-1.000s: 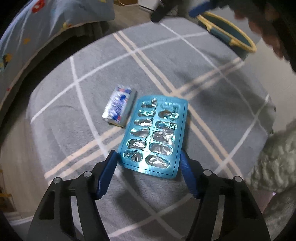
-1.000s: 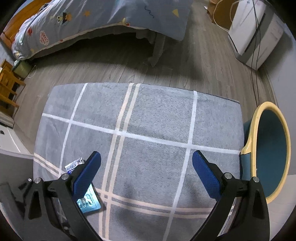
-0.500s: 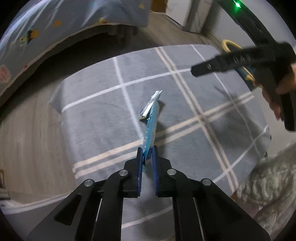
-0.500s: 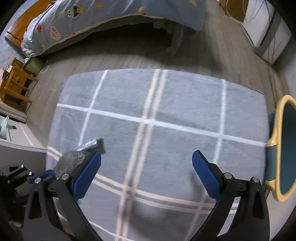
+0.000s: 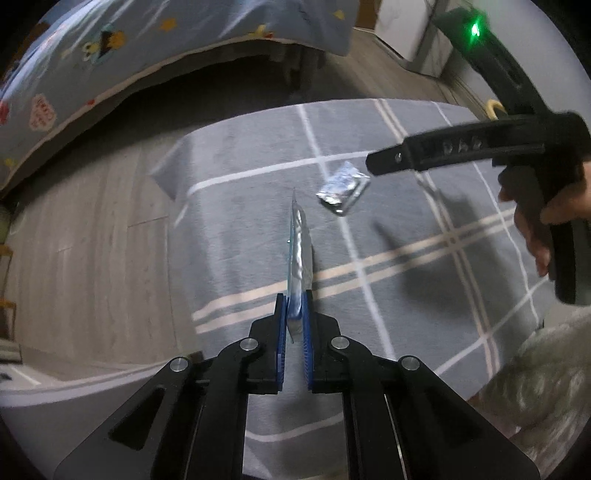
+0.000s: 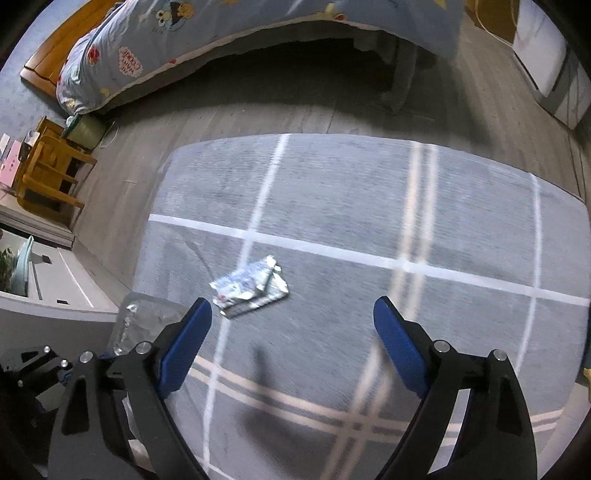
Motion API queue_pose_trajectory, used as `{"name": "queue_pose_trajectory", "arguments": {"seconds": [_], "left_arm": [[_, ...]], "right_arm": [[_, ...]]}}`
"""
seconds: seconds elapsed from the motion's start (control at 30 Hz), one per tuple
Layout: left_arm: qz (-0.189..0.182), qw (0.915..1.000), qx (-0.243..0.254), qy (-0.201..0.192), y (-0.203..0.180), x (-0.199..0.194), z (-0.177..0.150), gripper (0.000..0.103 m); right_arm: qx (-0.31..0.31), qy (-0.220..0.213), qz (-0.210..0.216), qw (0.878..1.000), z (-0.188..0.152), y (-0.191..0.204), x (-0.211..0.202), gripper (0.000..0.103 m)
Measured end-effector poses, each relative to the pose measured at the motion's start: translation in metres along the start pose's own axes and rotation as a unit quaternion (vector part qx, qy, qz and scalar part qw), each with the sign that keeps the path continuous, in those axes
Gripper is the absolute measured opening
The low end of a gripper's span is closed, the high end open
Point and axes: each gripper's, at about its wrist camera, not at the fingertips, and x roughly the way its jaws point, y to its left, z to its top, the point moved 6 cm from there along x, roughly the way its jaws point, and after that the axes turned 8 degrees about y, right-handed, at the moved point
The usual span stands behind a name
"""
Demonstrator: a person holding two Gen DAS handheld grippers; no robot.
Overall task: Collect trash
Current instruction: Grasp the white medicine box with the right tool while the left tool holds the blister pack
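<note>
Trash items counted: two. Item one, a blister pack (image 5: 298, 258), is clamped edge-on between the blue pads of the left gripper (image 5: 294, 325), whose jaws are drawn nearly together on its lower end; the pack stands clear of the rug (image 5: 369, 295), its foil face turned to the right in the left wrist view. From the right wrist view the same pack (image 6: 144, 321) shows at lower left, partly behind the near finger. Item two, a crumpled foil wrapper (image 6: 249, 286), lies flat on the rug beside one white stripe, in nobody's grip.

Right gripper (image 6: 291, 325): jaws wide and closing, nothing between the pads; the wrapper lies beyond the fingertips, nearer the left finger. In the left wrist view this gripper is seen from the side above the wrapper (image 5: 343, 188), held by one hand (image 5: 550, 218).

Surroundings: one grey rug with white and beige stripes on a wood floor, one bed (image 6: 258, 29) with patterned cover behind it, one wooden stool (image 6: 48, 166) at left.
</note>
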Motion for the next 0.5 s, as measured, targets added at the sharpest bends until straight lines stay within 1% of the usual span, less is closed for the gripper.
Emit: {"name": "queue_pose_trajectory", "arguments": {"seconds": [0.1, 0.27, 0.4, 0.43, 0.5], "left_arm": [[-0.004, 0.9999, -0.012, 0.002, 0.011, 0.002, 0.0, 0.009], [-0.003, 0.9999, -0.014, 0.005, 0.014, 0.004, 0.002, 0.009], [-0.008, 0.9998, -0.018, 0.001, 0.018, 0.003, 0.003, 0.009], [-0.009, 0.9998, -0.019, 0.001, 0.019, 0.004, 0.003, 0.009], [-0.009, 0.9998, -0.02, -0.001, 0.02, 0.003, 0.003, 0.009]], "right_arm": [[-0.026, 0.009, -0.017, 0.999, 0.002, 0.013, 0.012, 0.081], [-0.061, 0.019, -0.037, 0.997, 0.004, 0.031, 0.028, 0.07], [-0.078, 0.022, -0.049, 0.995, 0.005, 0.038, 0.036, 0.067], [-0.084, 0.019, -0.054, 0.995, 0.006, 0.039, 0.036, 0.066], [-0.105, 0.011, -0.071, 0.992, 0.007, 0.042, 0.037, 0.06]]}}
